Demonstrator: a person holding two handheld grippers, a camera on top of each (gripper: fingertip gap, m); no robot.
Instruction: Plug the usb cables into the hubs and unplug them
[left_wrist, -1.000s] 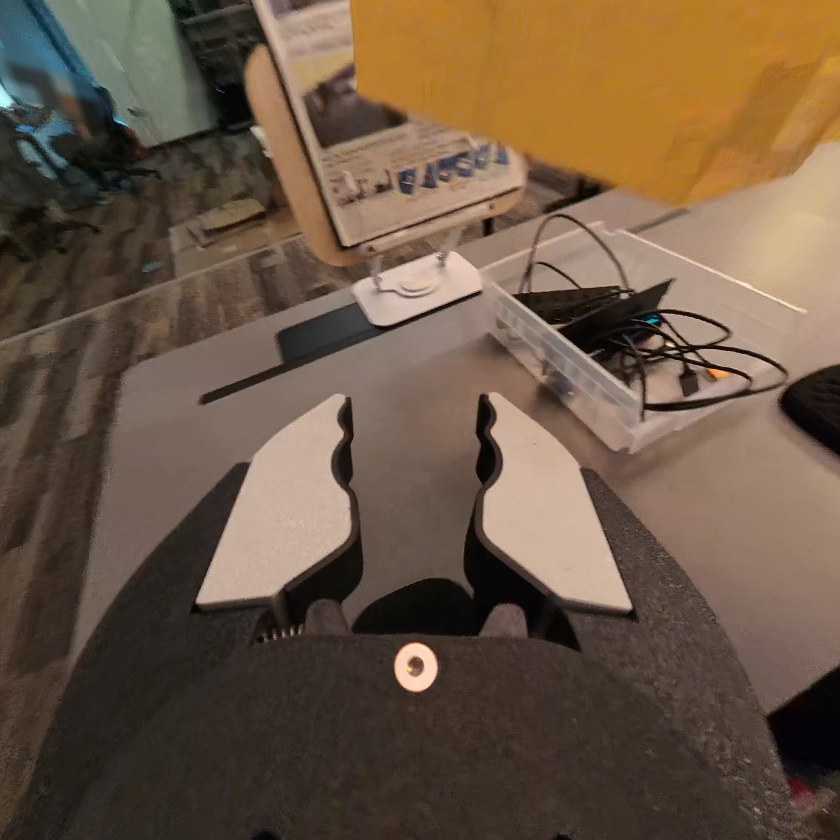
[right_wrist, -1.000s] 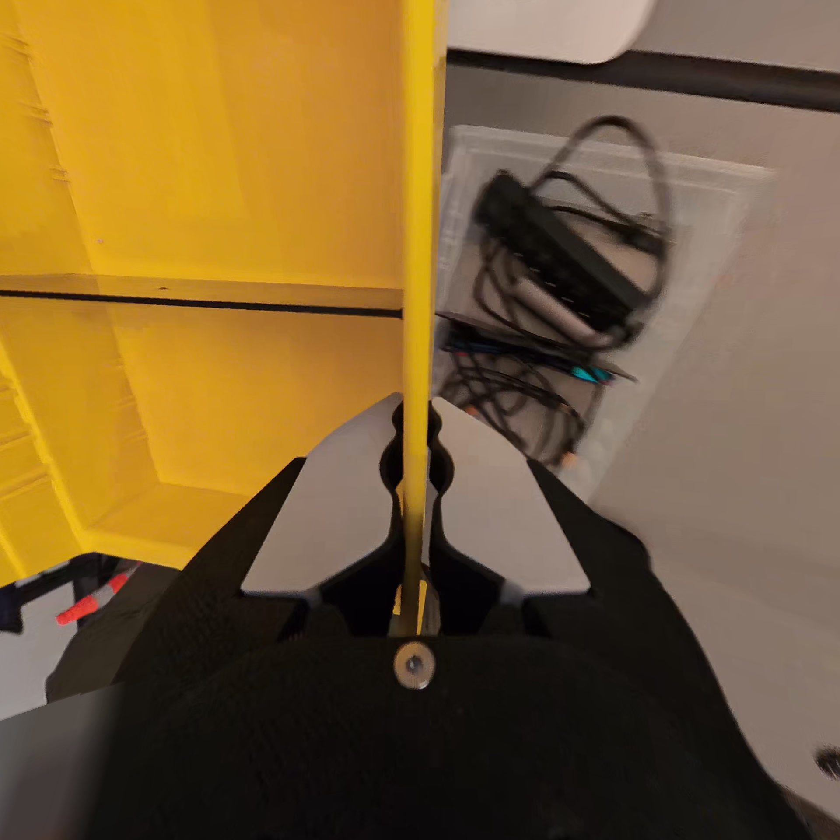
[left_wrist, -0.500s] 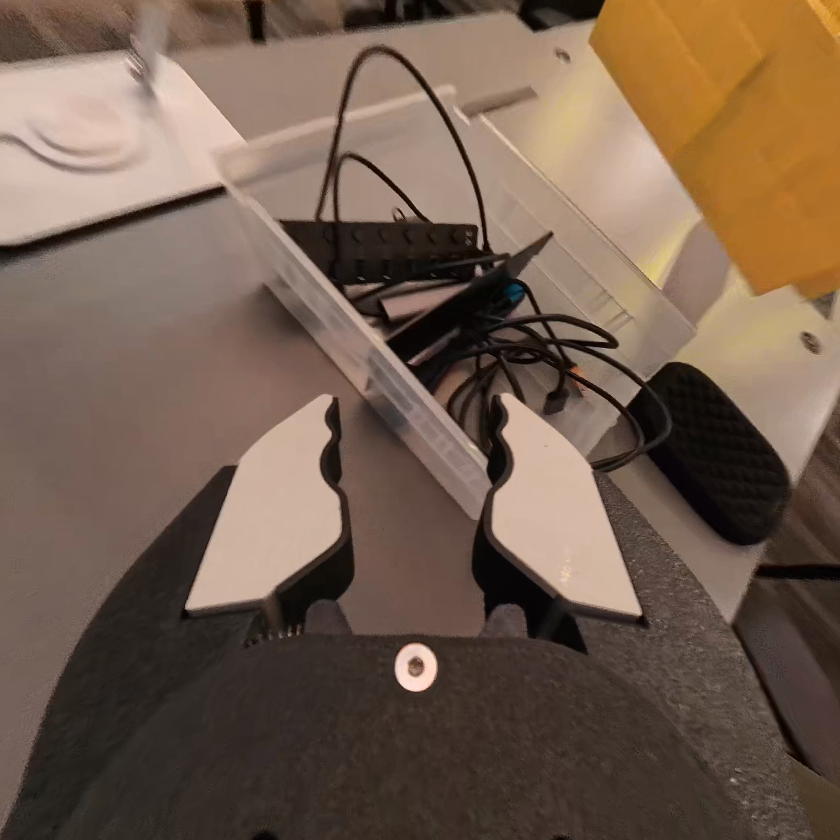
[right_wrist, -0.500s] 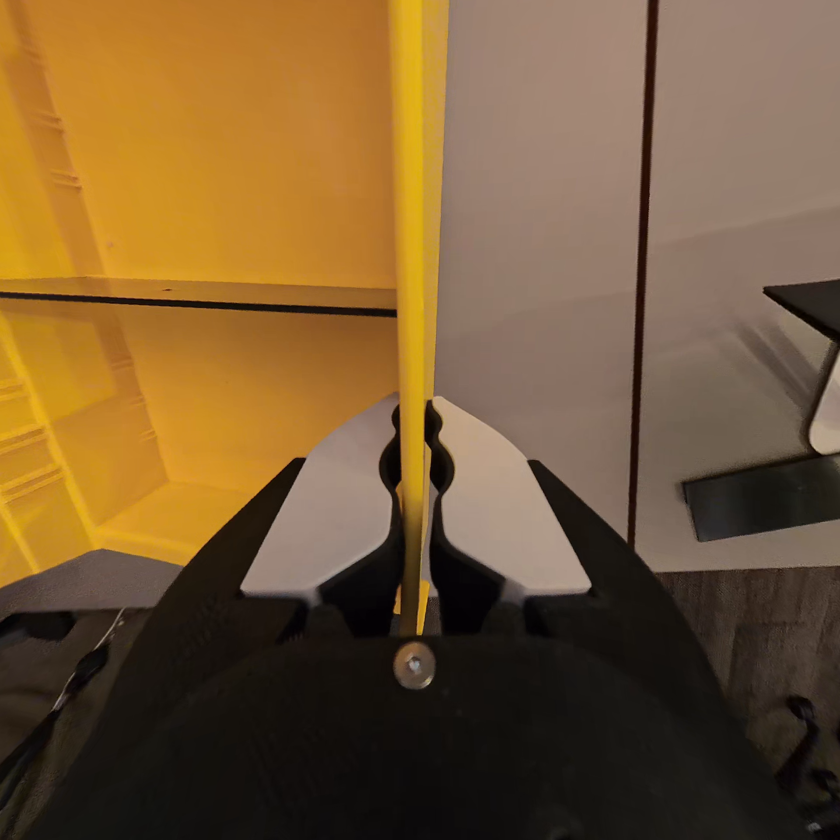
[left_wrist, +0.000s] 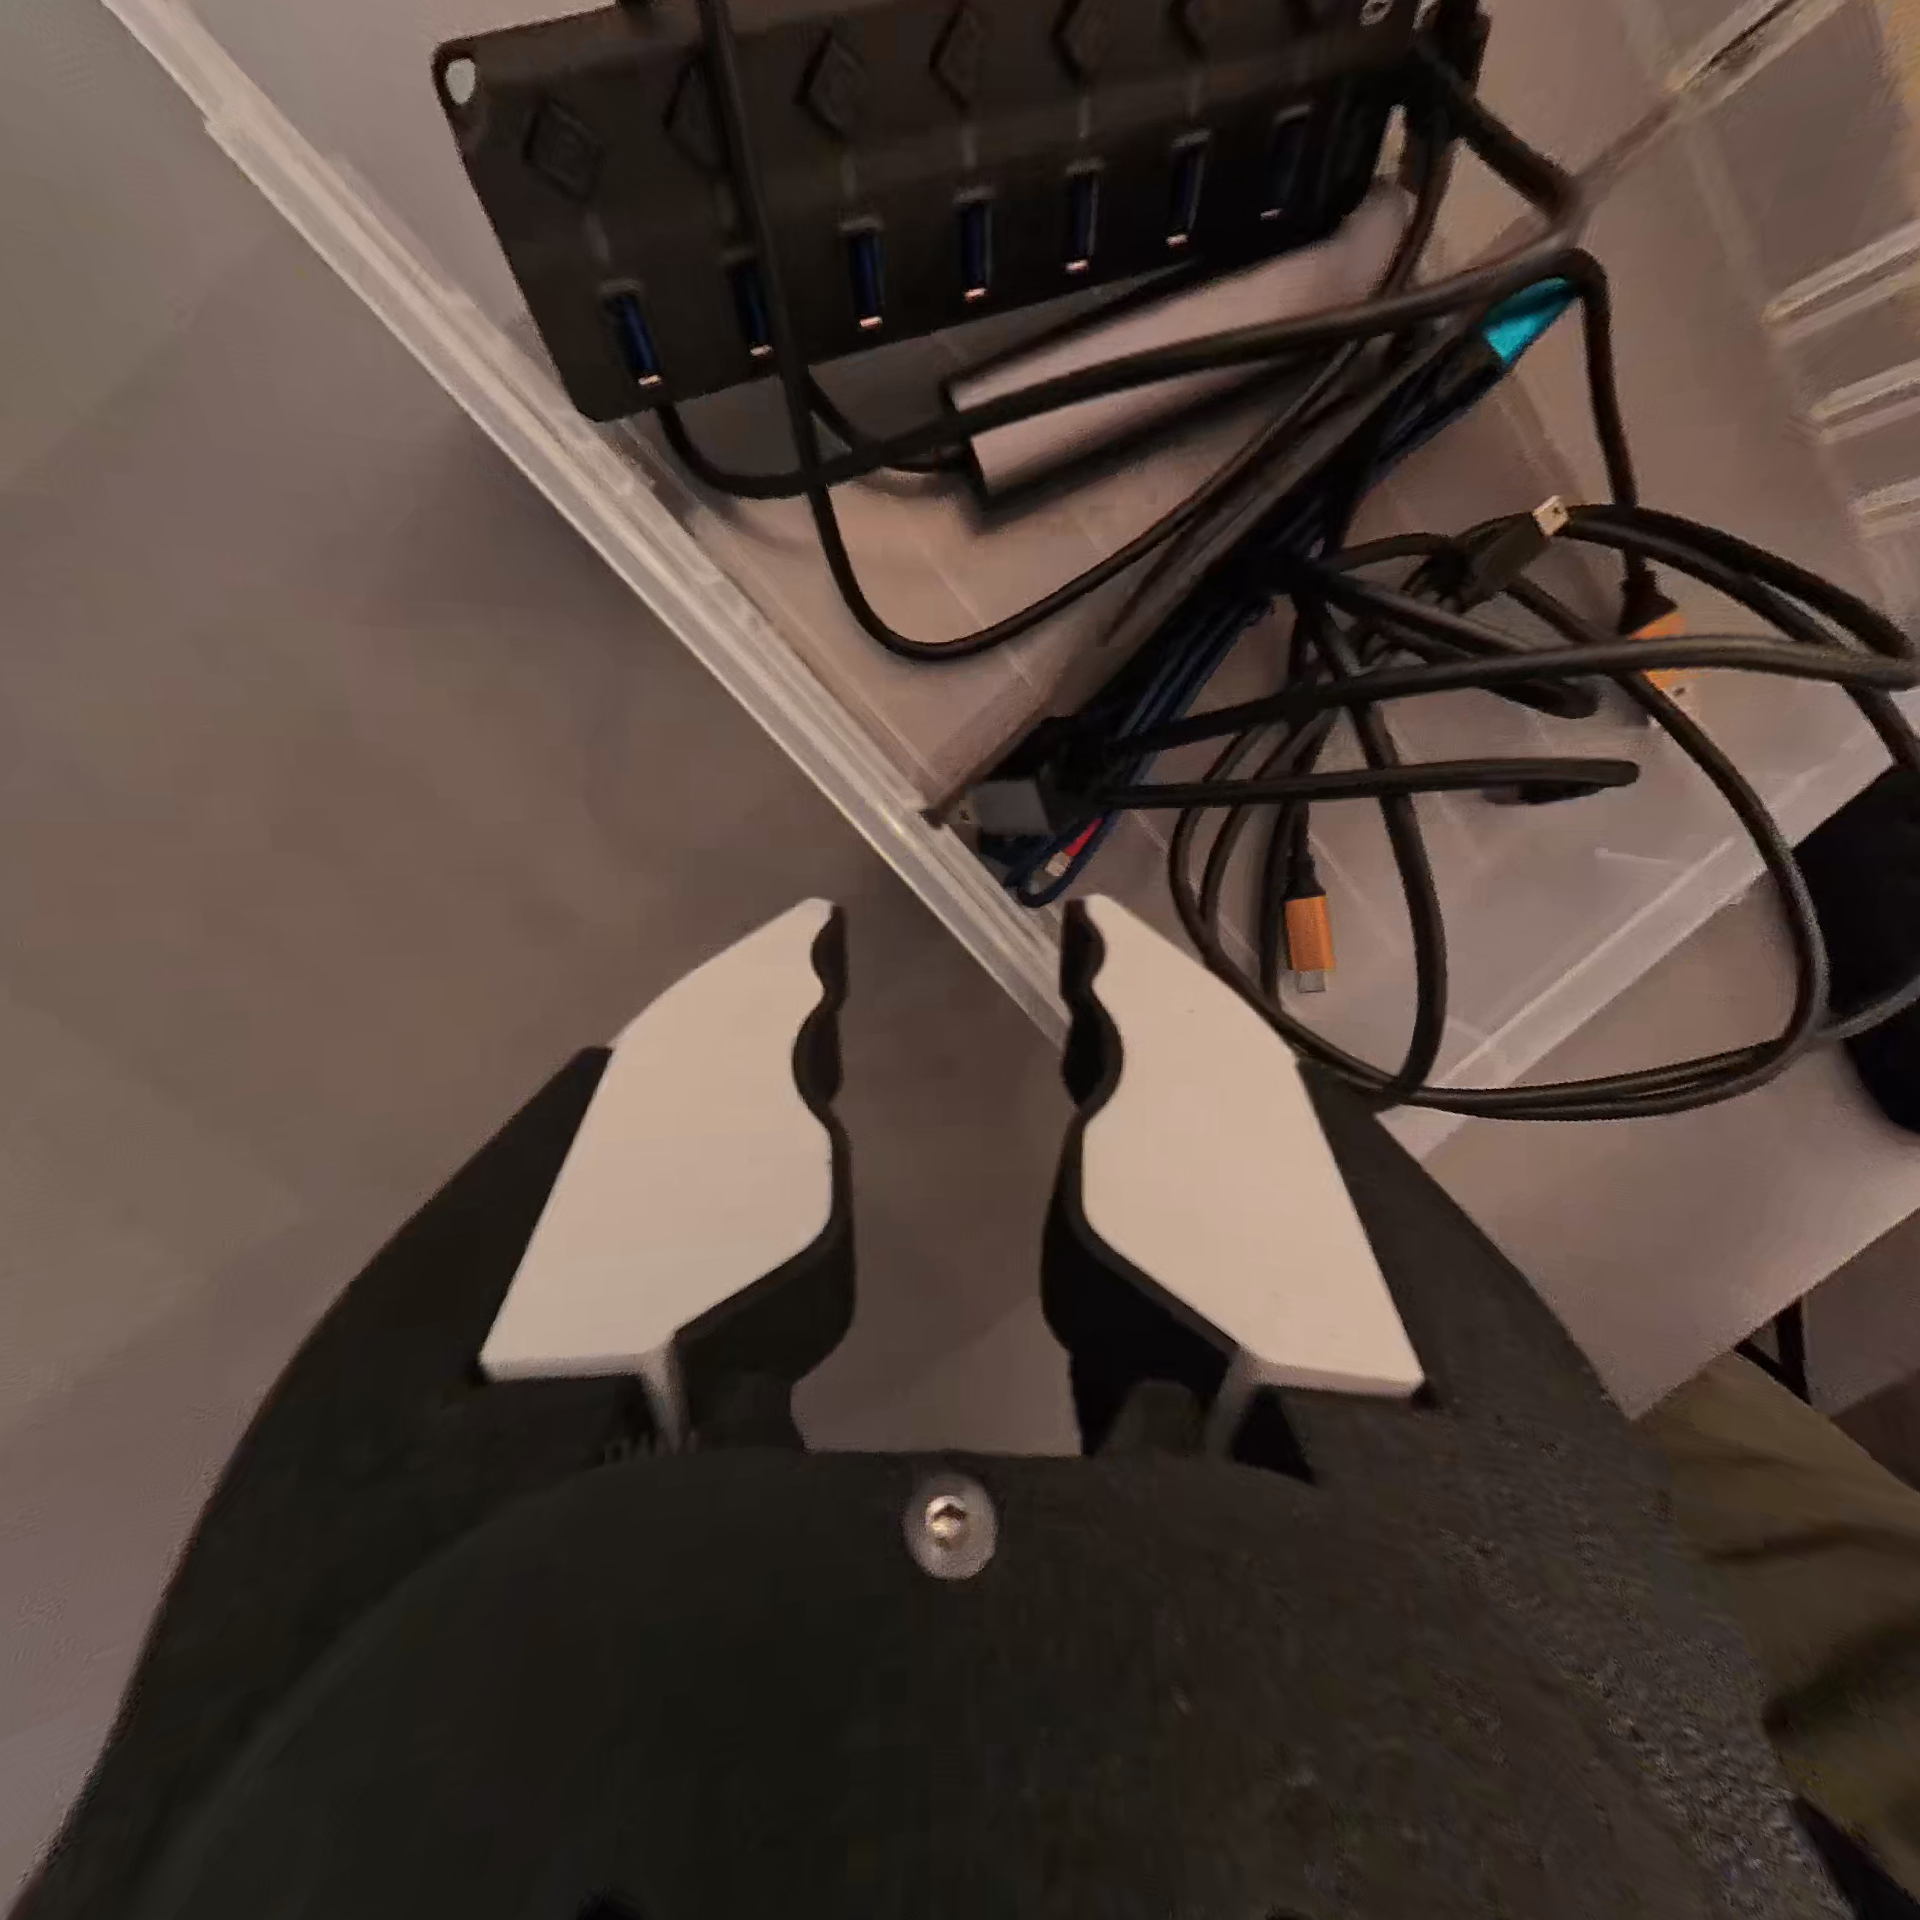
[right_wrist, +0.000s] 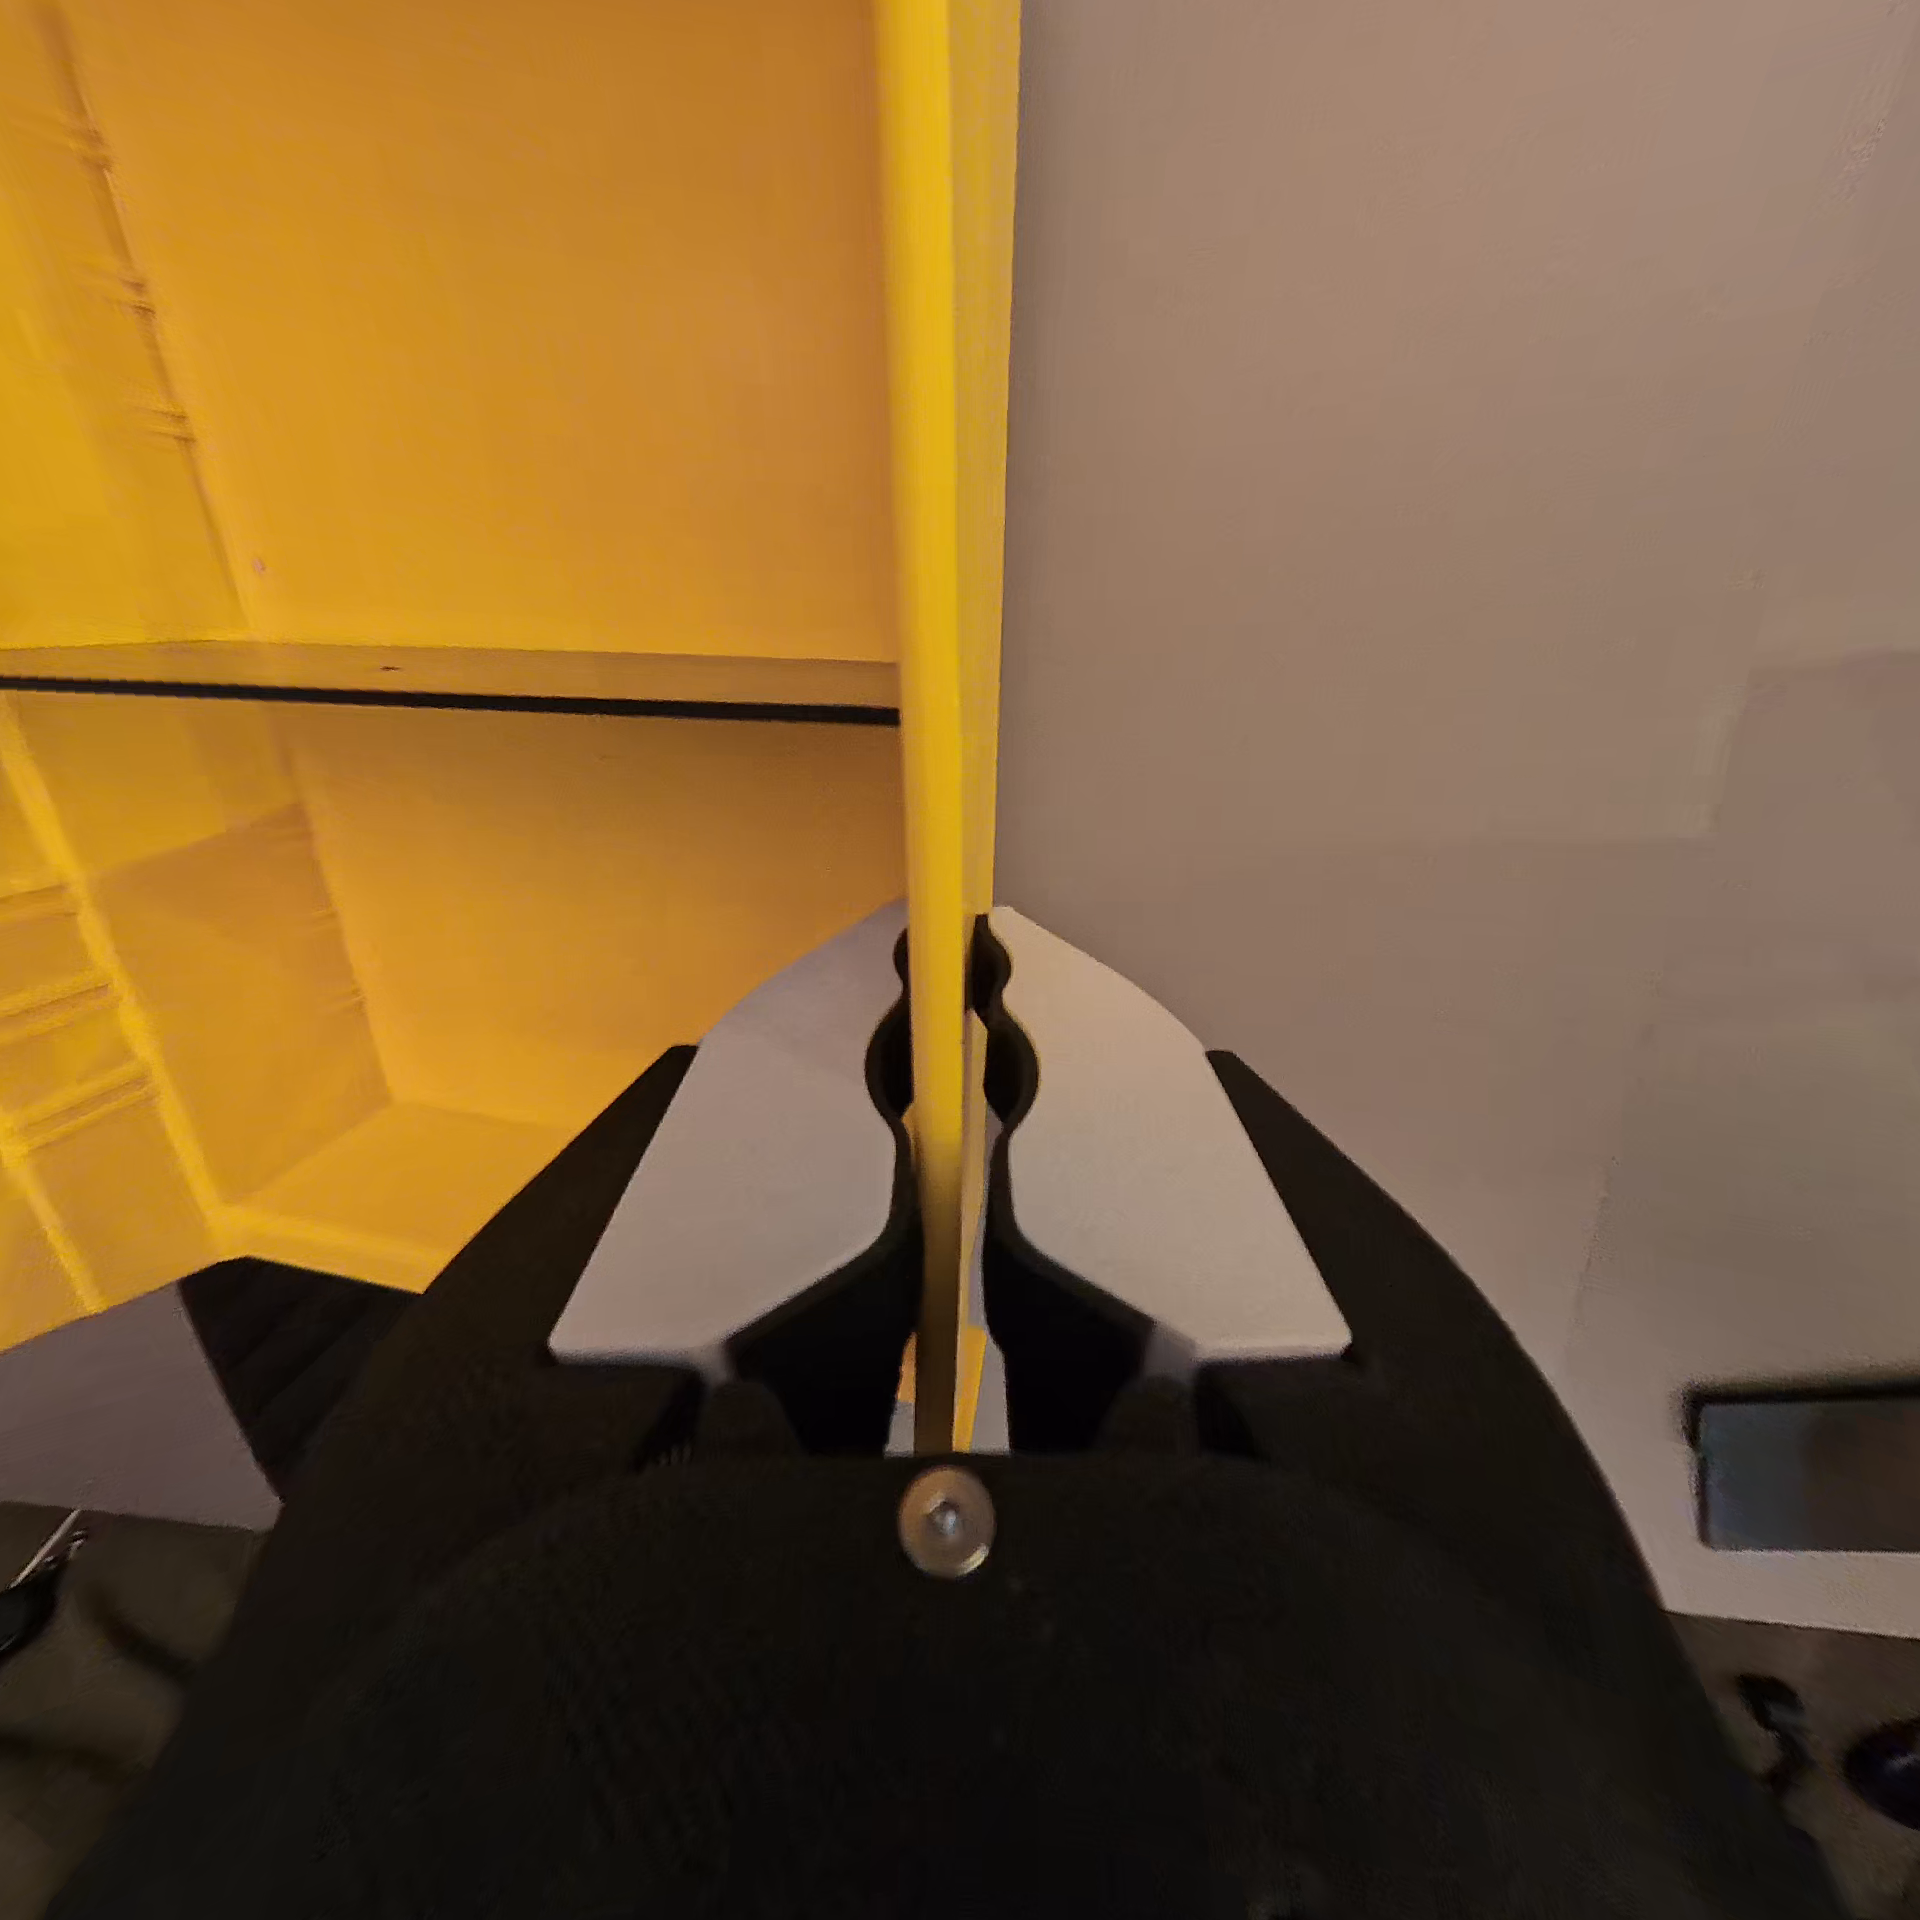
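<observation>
In the left wrist view, the left gripper (left_wrist: 948, 925) hangs with jaws released above the grey surface (left_wrist: 312, 727); ahead of them, a clear tray (left_wrist: 727, 613) holds the black hub (left_wrist: 935, 177) and tangled usb cables (left_wrist: 1403, 790). In the right wrist view, the right gripper (right_wrist: 943, 925) has its jaws clenched on a yellow bin (right_wrist: 468, 416) wall (its inside lies to their left).

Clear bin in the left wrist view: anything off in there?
Yes. The cables lie in one tangle in the clear bin, and a black loop hangs out over its near edge. No cable shows seated in the black hub. The right tool is shut on a yellow bin's wall, not on a cable.
</observation>
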